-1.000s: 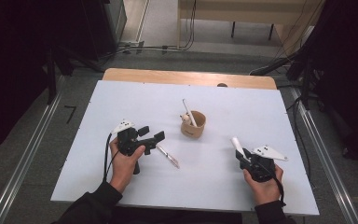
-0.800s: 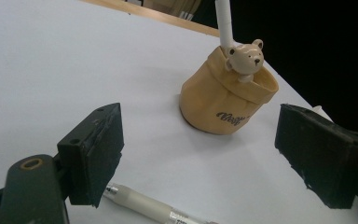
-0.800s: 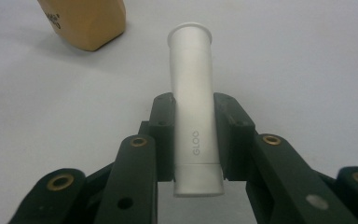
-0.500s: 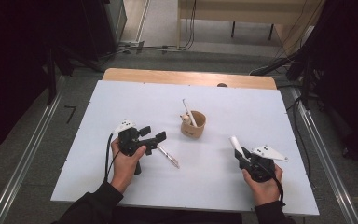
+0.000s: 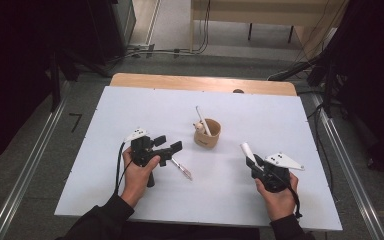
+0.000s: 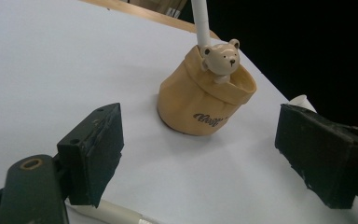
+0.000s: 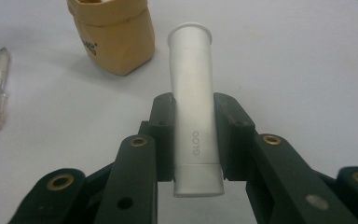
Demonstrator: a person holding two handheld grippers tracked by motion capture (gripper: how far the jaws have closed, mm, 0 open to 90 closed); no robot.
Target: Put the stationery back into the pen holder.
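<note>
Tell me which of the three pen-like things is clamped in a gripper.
The white tube marked GLOO, pinched by the right gripper. The clear pen lies flat on the table, and the white pen stands in the bear cup.

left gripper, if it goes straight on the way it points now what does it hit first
Most likely the tan bear cup. In the left gripper view it sits ahead, between the open jaws of the left gripper, with bare table before it. The high view agrees, though the line may pass slightly to the cup's near side.
</note>
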